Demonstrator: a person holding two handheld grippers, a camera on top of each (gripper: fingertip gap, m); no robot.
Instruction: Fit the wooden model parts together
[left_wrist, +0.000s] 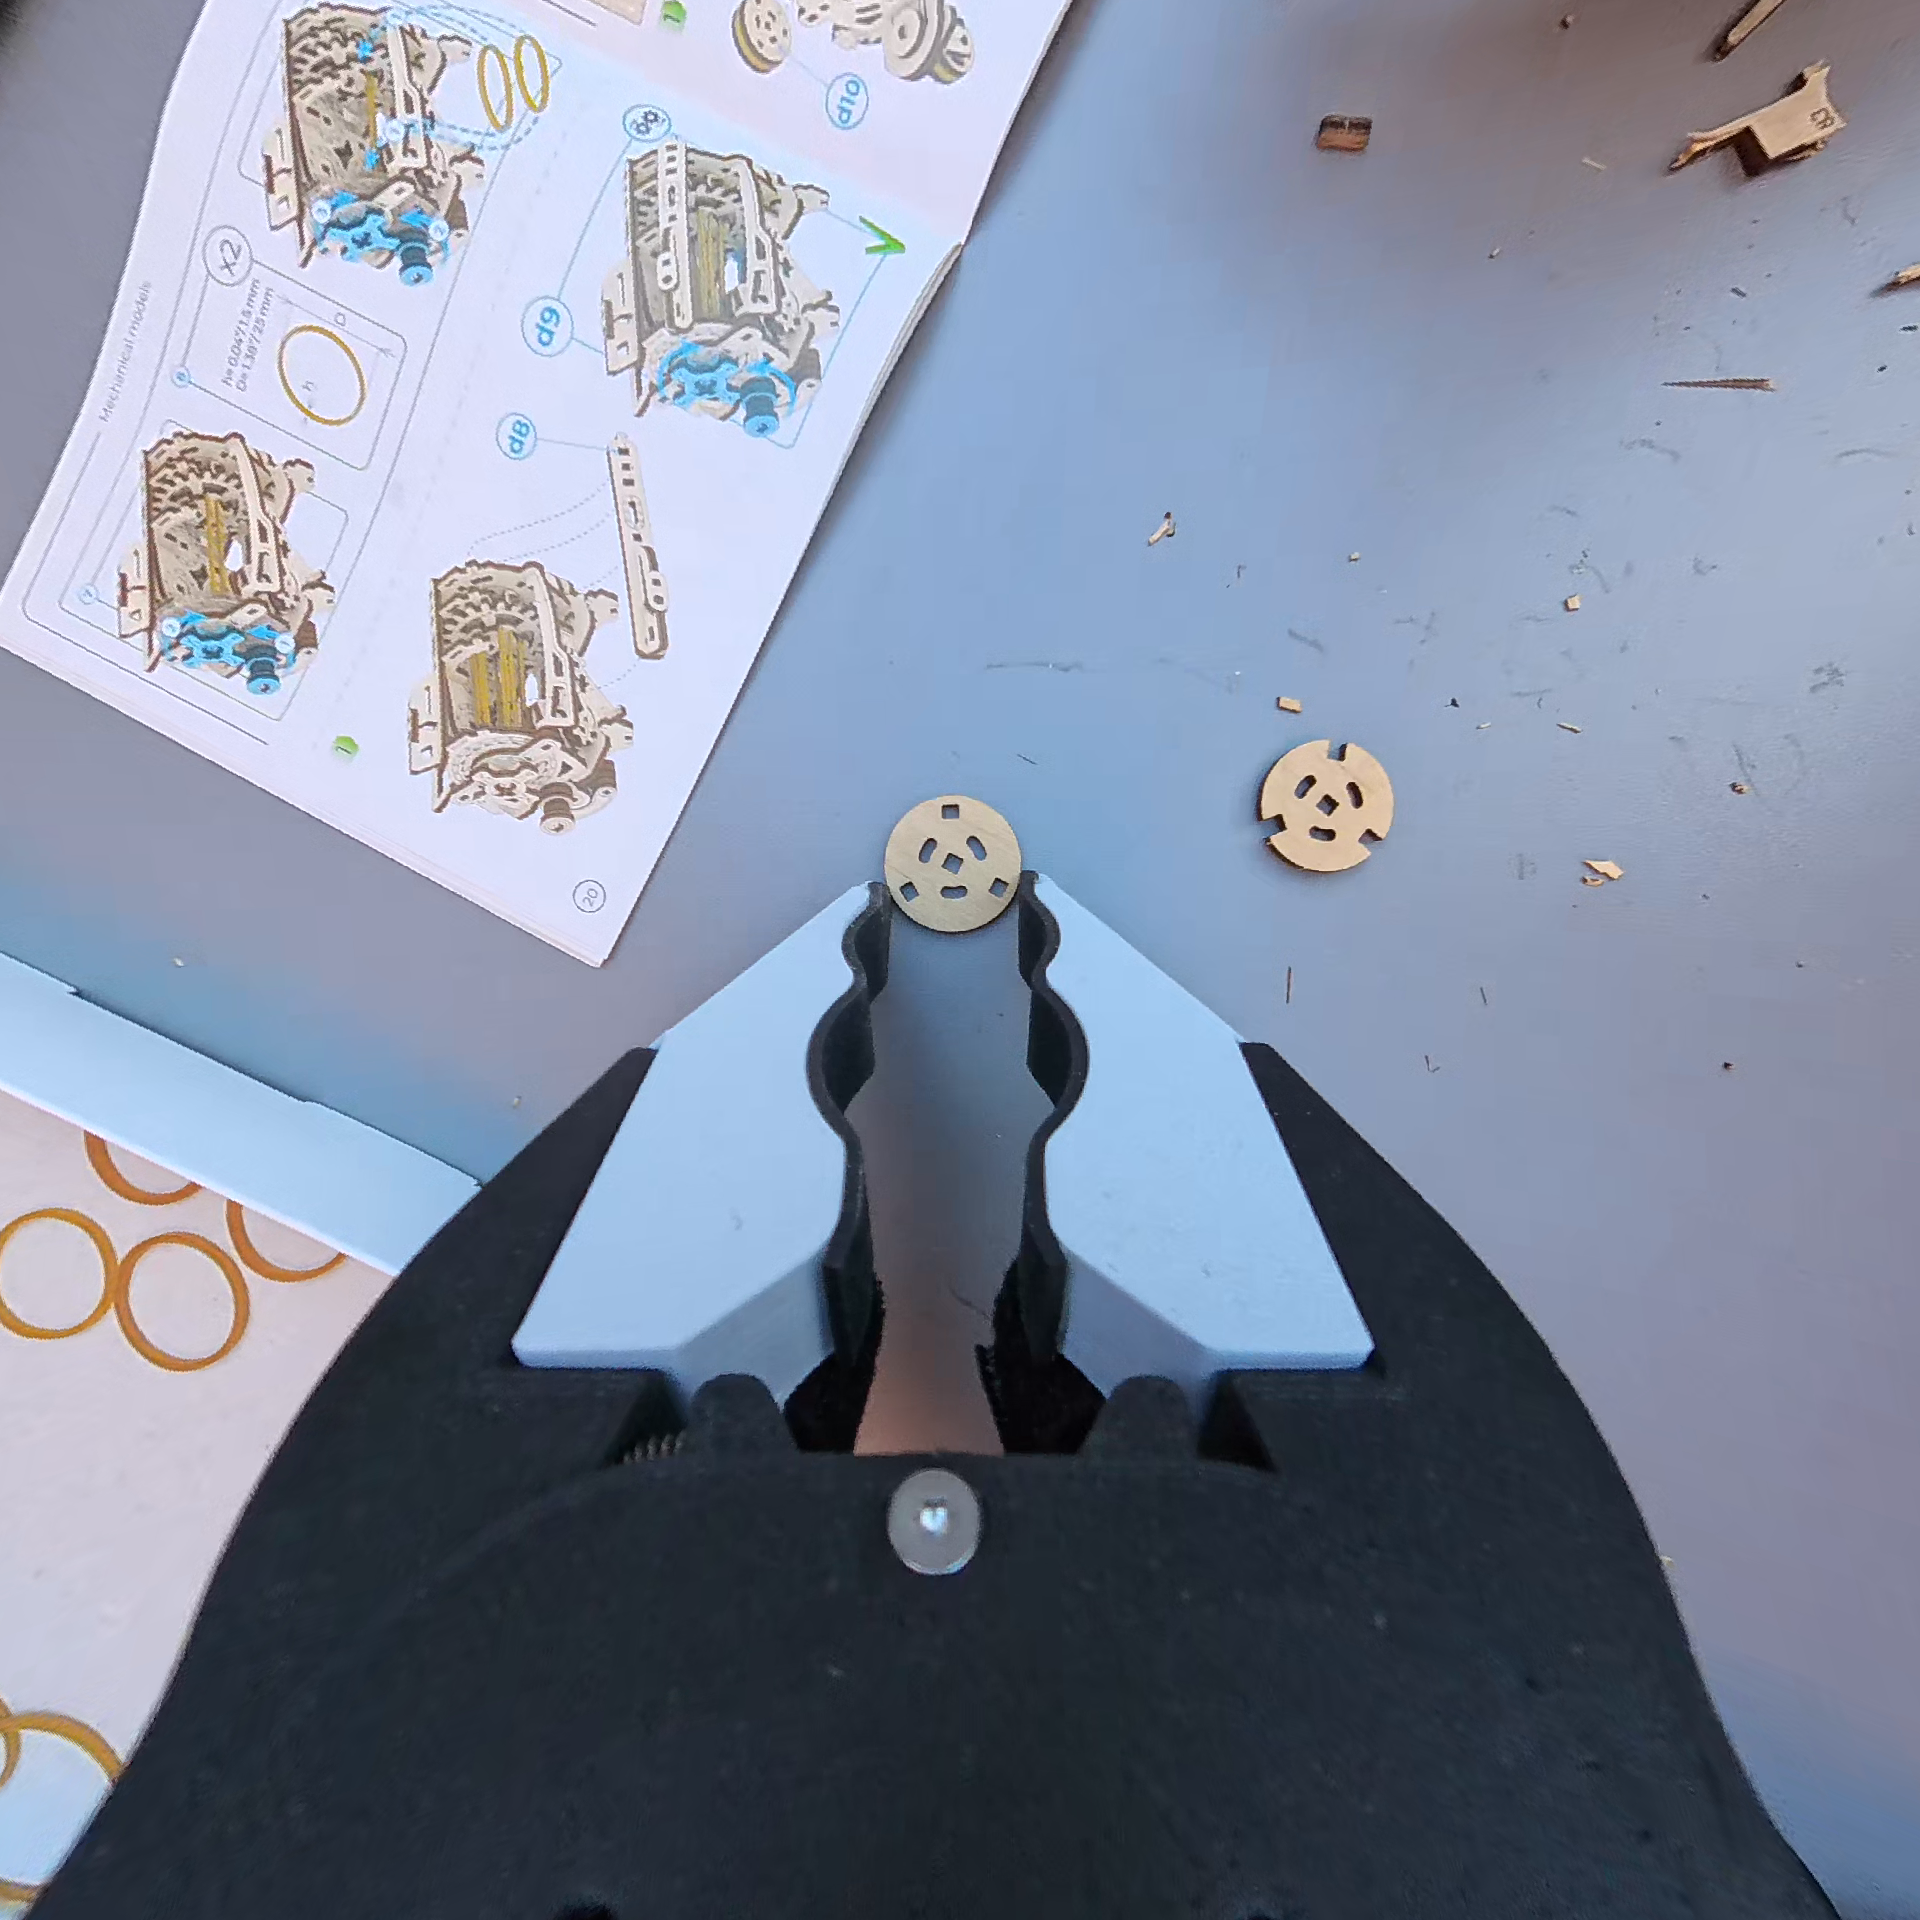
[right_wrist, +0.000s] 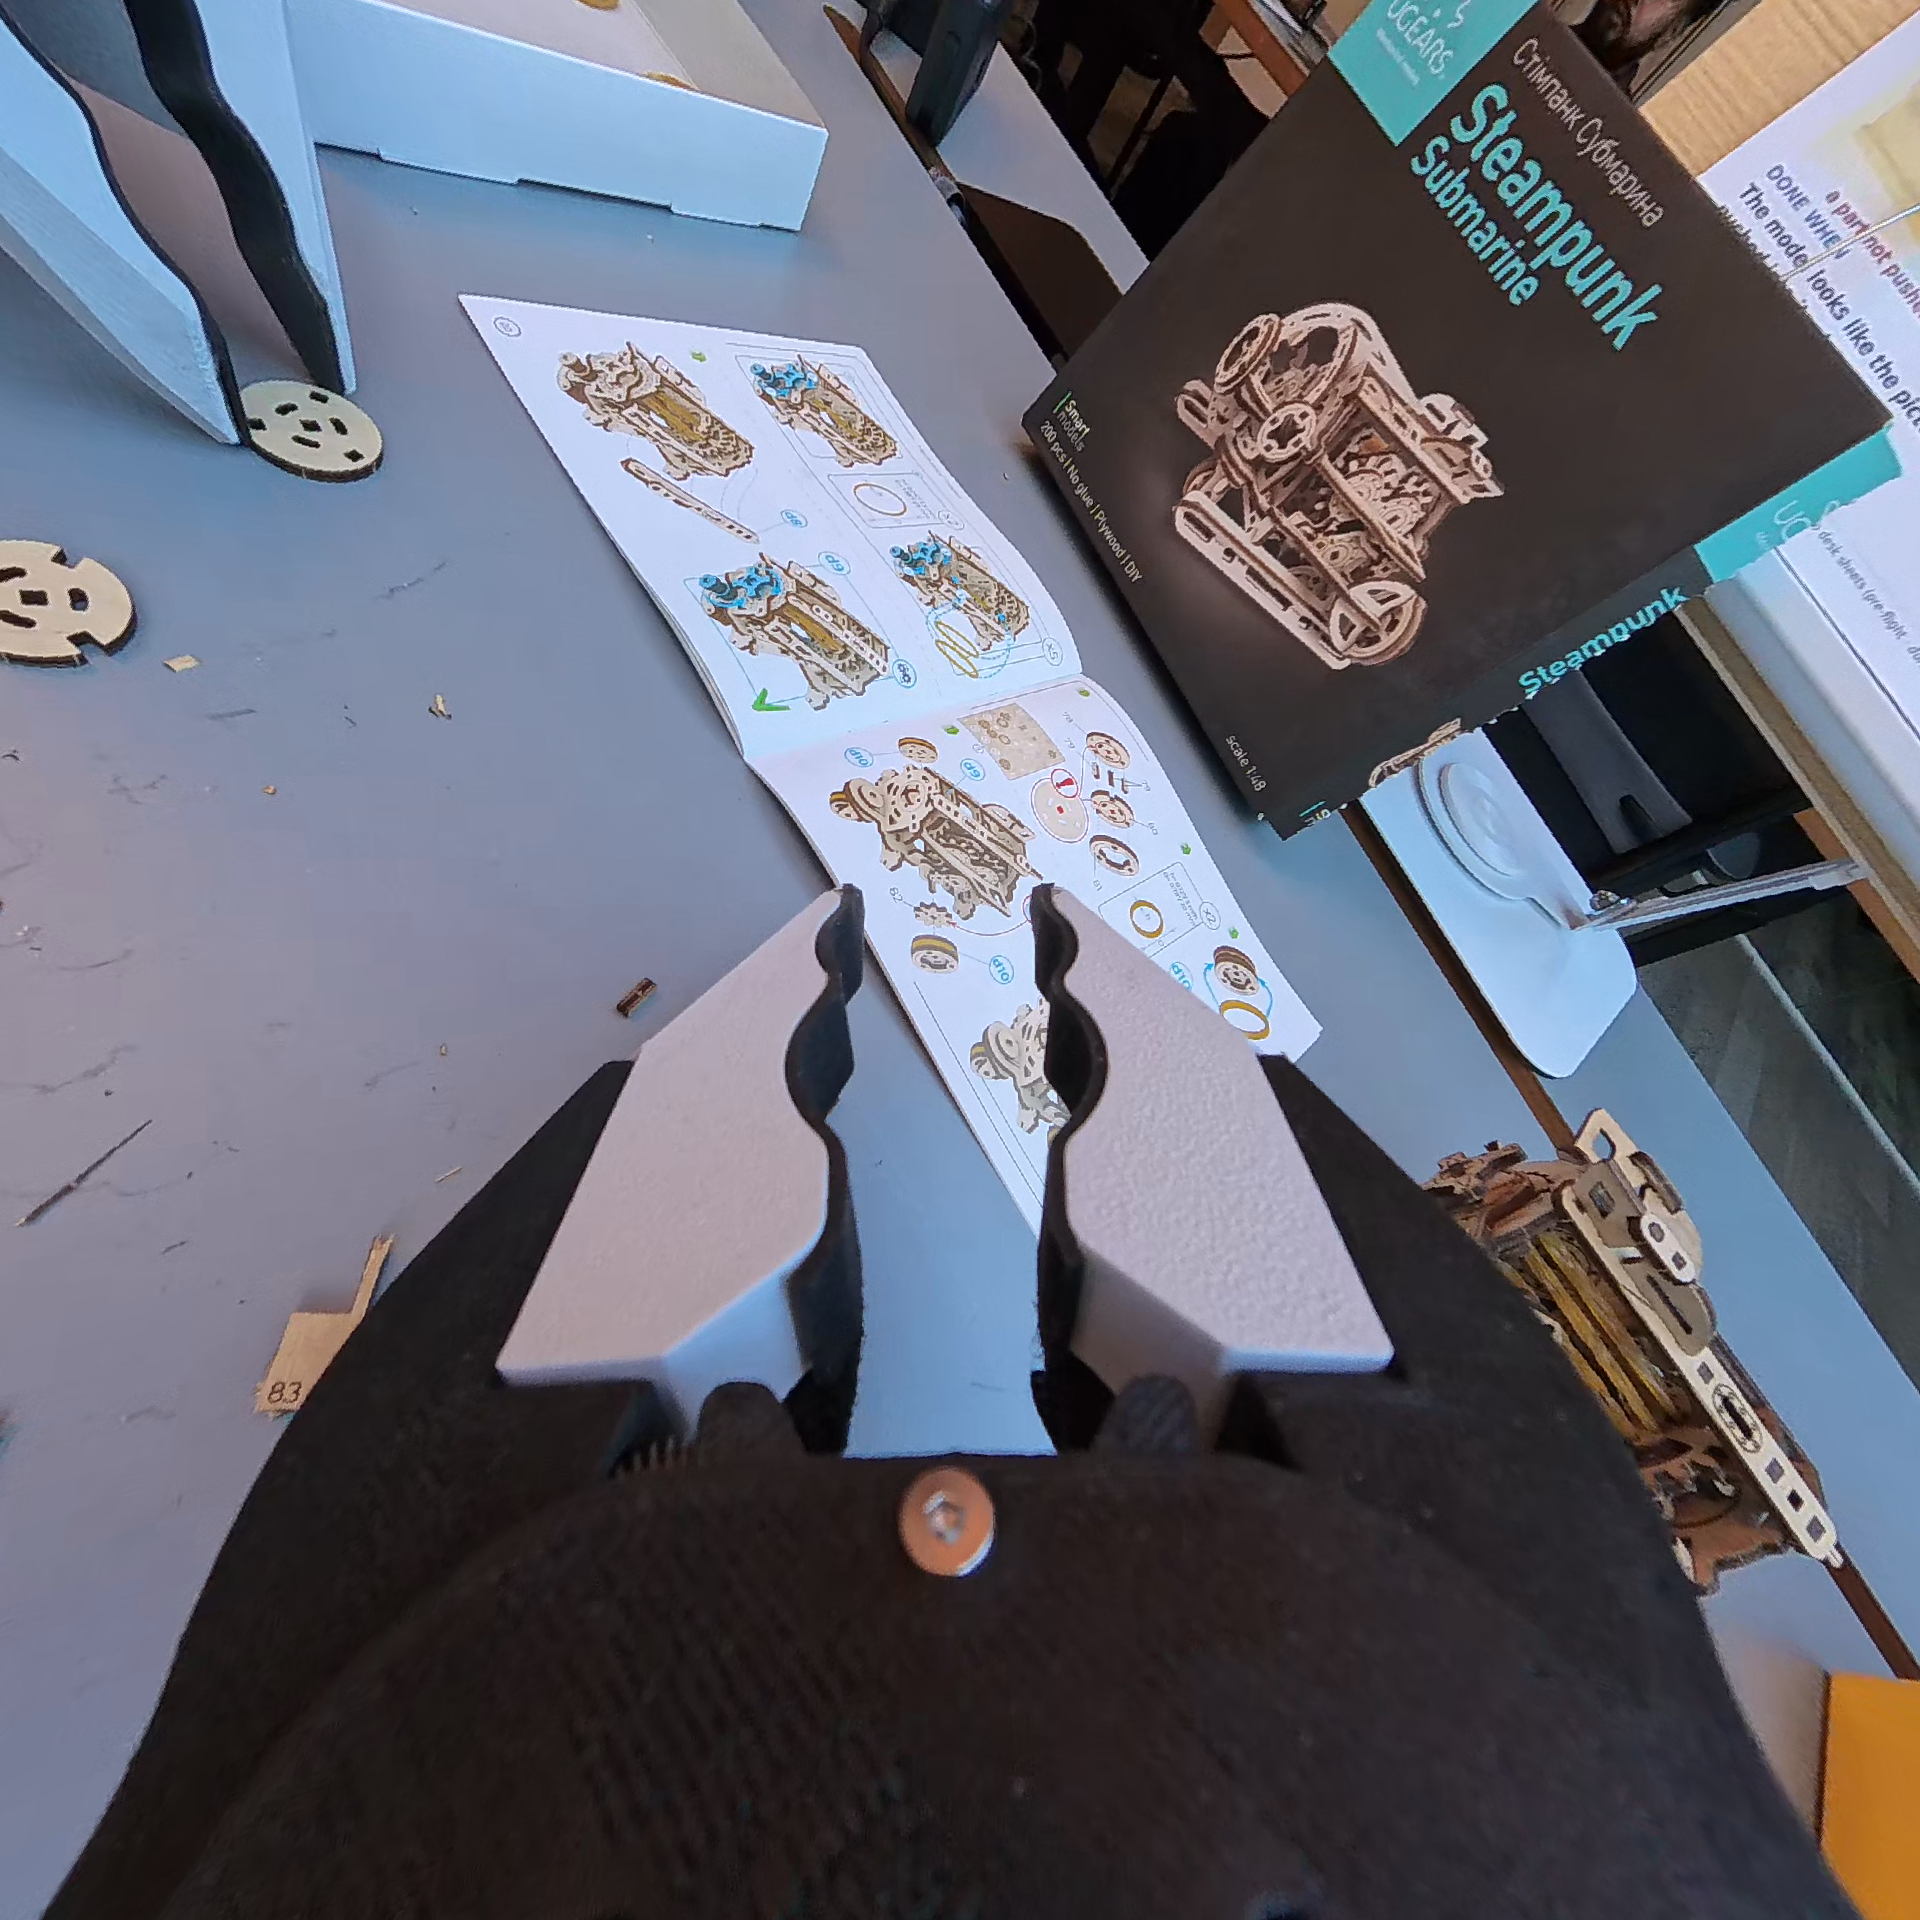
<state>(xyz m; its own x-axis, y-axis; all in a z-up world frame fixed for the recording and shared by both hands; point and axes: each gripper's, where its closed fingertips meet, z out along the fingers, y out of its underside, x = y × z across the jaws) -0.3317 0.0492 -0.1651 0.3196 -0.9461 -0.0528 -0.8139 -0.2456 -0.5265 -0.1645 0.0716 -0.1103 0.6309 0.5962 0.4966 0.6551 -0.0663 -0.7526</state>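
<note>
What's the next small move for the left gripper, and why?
Probably close the left gripper on the round wooden disc: the disc lies flat on the table between its open fingertips, apart from the notched disc. The right gripper is open and empty over the instruction booklet.

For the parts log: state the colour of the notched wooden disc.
Pale tan plywood with dark, burnt-looking edges: the notched wooden disc shows best in the left wrist view.

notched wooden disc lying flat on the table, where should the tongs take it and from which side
Judging by its pose, grip the notched wooden disc across its rim from straight above. It lies flat and thin on the grey table, so no side approach gets under it. Set the fingers on solid rim arcs, not over the cut-out notches. The left tongs already straddle the round disc, so the free right tongs seem better placed.
</note>
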